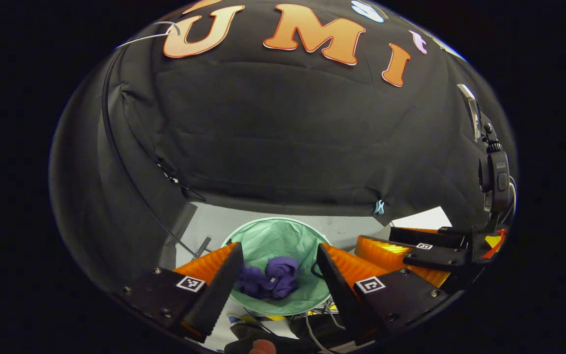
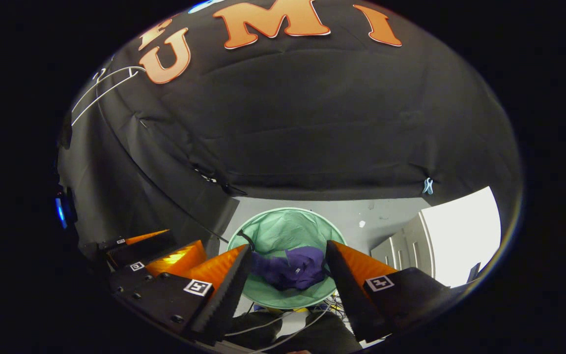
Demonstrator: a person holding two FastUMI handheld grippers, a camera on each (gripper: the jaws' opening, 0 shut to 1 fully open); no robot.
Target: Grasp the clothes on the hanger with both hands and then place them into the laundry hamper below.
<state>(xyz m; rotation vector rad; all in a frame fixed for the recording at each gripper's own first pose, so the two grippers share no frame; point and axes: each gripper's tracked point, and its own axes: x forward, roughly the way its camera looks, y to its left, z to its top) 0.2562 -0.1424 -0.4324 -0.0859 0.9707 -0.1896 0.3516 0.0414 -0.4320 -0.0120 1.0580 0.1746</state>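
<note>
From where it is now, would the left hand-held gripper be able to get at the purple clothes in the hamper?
Probably yes: the left hand-held gripper is open above the hamper, and the purple clothes lie uncovered inside, with nothing between.

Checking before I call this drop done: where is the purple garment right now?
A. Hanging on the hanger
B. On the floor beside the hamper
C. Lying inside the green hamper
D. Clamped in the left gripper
C: the purple garment lies bunched inside the green hamper, with the left gripper and right gripper both open above it.
</note>
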